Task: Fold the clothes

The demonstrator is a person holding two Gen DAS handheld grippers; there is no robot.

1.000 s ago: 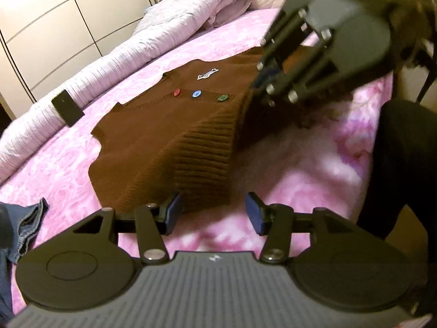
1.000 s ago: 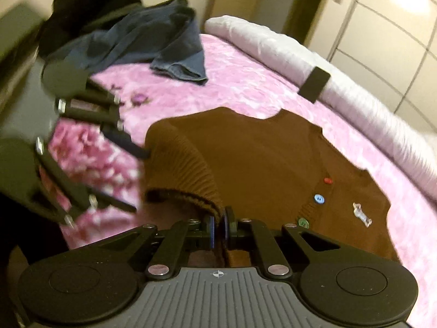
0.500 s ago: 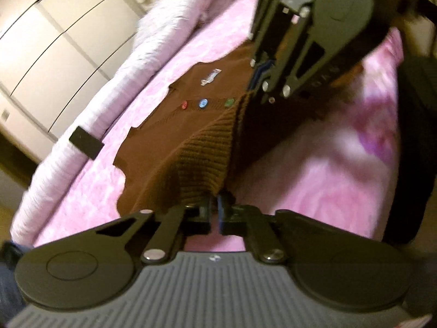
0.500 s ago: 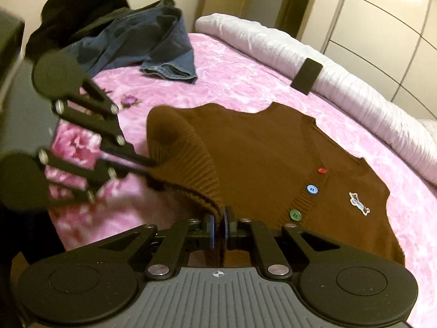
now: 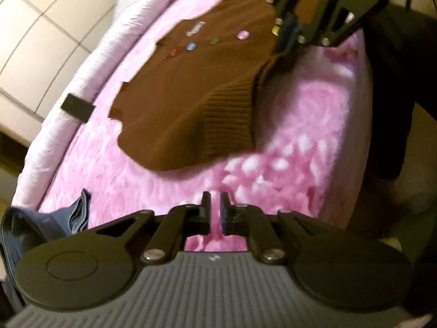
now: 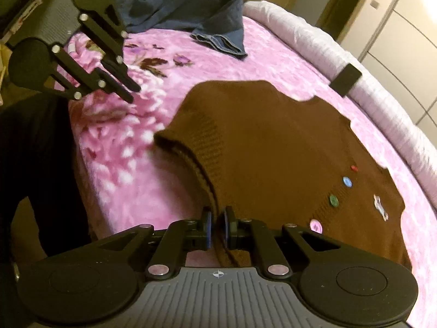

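A brown knitted vest point(image 6: 273, 147) with coloured buttons lies spread on the pink bedspread point(image 6: 142, 164); it also fills the middle of the left wrist view as the vest point(image 5: 191, 104). My right gripper point(image 6: 215, 218) is shut on the ribbed hem at its near corner, and it shows as the right gripper point(image 5: 286, 38) at the top of the left wrist view. My left gripper point(image 5: 215, 205) hovers over bare bedspread, short of the hem's other corner. Its jaws are opening, a narrow gap between them with nothing in it. The left gripper point(image 6: 133, 93) appears at the upper left.
Blue jeans point(image 6: 202, 19) lie crumpled at the far end of the bed, their edge point(image 5: 73, 216) near my left gripper. A pale rolled quilt point(image 6: 382, 104) with a small black object point(image 6: 345, 79) runs along the far side. A person's dark clothing point(image 5: 396, 82) stands at the bed edge.
Half a second ago my left gripper was shut on the vest's hem; it has since let go and pulled back, and the hem dropped onto the bed. The right gripper keeps its hold.
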